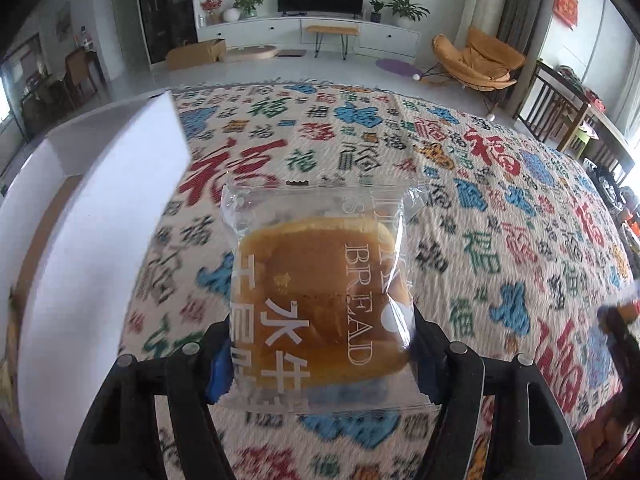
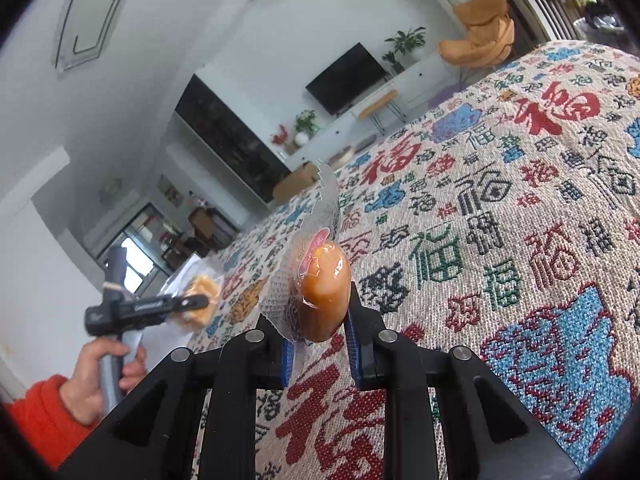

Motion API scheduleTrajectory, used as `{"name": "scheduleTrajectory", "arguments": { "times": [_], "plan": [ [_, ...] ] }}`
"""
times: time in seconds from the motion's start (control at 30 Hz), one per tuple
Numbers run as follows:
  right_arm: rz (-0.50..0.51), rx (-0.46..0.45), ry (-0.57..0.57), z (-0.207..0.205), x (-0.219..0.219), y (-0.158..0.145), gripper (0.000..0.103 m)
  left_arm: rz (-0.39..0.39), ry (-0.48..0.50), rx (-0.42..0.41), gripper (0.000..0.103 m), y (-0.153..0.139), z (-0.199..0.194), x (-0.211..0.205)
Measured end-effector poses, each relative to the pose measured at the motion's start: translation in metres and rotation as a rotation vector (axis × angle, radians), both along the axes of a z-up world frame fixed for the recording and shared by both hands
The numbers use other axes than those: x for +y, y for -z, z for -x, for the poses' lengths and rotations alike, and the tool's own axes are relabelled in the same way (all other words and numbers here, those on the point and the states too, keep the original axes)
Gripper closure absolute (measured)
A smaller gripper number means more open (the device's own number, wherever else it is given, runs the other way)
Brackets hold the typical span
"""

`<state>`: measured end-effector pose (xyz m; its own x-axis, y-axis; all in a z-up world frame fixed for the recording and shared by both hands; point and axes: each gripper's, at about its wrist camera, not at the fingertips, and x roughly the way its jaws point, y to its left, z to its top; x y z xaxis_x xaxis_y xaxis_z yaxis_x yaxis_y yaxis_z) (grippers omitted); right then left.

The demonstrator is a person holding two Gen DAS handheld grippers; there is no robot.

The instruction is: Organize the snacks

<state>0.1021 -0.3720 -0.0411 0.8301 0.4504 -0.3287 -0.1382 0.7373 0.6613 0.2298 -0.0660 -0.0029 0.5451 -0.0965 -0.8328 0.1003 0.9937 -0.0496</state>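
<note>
My left hand-held gripper (image 1: 320, 344) clamps bread packet (image 1: 320, 280), lower edge hidden; right hand-held gripper (image 2: 318, 344) clamps sausage (image 2: 323, 292); patterned bench (image 1: 460, 184) open ahead.

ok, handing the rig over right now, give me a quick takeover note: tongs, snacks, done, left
Left tongs: closed on the sides of the bread packet, held above the patterned cloth.
Right tongs: shut on the wrapped sausage, also lifted off the cloth.
White box: at the left edge of the left wrist view, beside the bread; its inside is not visible.
Done: both snacks picked up.
Left: likely set both down in the box, then release.
</note>
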Motion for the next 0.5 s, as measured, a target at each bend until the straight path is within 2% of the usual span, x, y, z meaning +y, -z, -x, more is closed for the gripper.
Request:
{"name": "scheduleTrajectory", "arguments": {
  "times": [0.2,0.5],
  "plan": [
    [0.026,0.06,-0.103,-0.016,0.012,0.004,0.081,0.024,-0.106,-0.051,0.033,-0.01,0.079,0.045],
    [0.148,0.167,-0.181,-0.033,0.038,0.009,0.081,0.027,-0.14,-0.141,0.033,-0.045,0.133,0.065]
  ]
}}
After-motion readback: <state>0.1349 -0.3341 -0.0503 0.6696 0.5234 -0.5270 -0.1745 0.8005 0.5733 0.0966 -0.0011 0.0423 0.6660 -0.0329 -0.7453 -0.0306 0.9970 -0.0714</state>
